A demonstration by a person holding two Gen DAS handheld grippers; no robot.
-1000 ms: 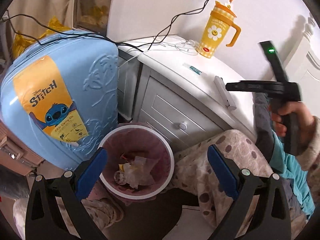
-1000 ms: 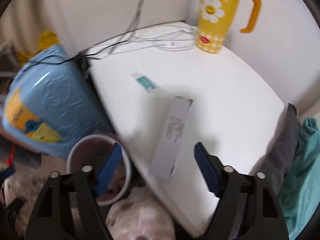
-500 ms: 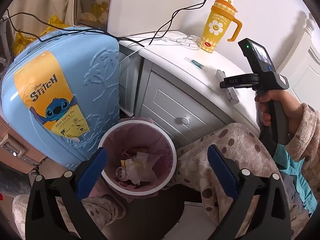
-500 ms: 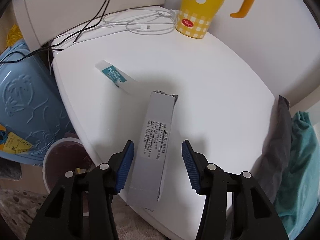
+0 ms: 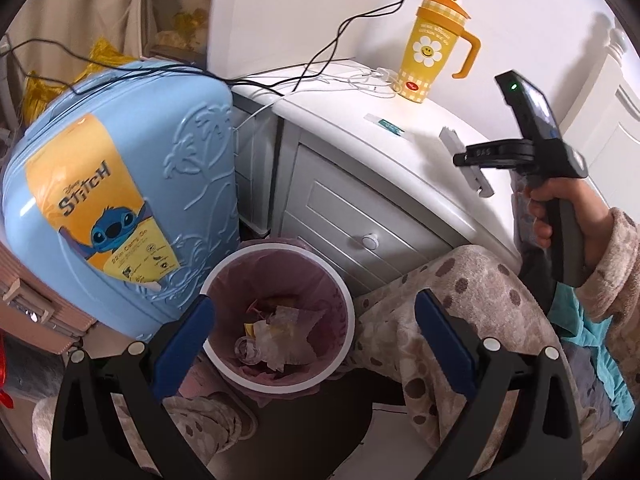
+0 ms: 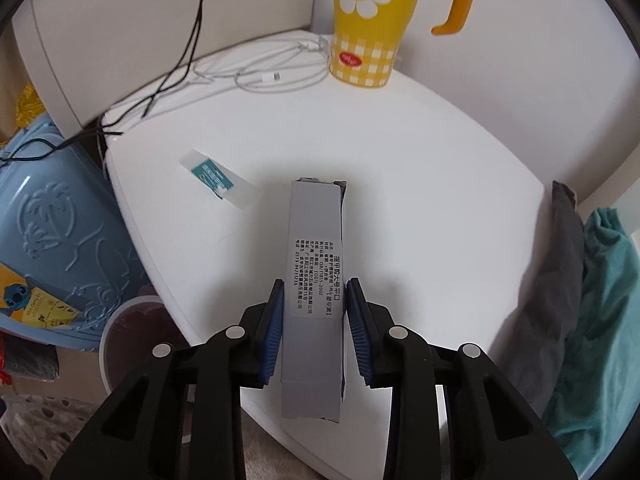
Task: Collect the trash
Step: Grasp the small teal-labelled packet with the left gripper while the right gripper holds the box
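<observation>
A long grey cardboard box (image 6: 314,220) lies on the white nightstand (image 6: 420,180), its near end over the front edge. My right gripper (image 6: 315,300) straddles that box and its jaws are closing; the blue pads (image 6: 274,320) stand right at the box's sides with barely any gap. A clear wrapper with a teal label (image 6: 218,180) lies left of the box. My left gripper (image 5: 312,304) hangs open and empty over the pink-lined trash bin (image 5: 276,387), which holds crumpled wrappers. The left wrist view shows the box's far end (image 5: 450,138) and a hand (image 5: 560,208) on the right gripper's handle.
A yellow daisy tumbler (image 6: 368,20) and white and black cables (image 6: 260,76) occupy the nightstand's back. A blue Stitch suitcase (image 5: 120,184) stands left of the bin. Grey and teal cloth (image 6: 592,300) lies right of the nightstand. A person's spotted-fleece legs (image 5: 460,280) sit beside the bin.
My right gripper came in over the grey box, lined up with it, and its jaws narrowed from wide apart to just beside the box. The left gripper stayed over the bin.
</observation>
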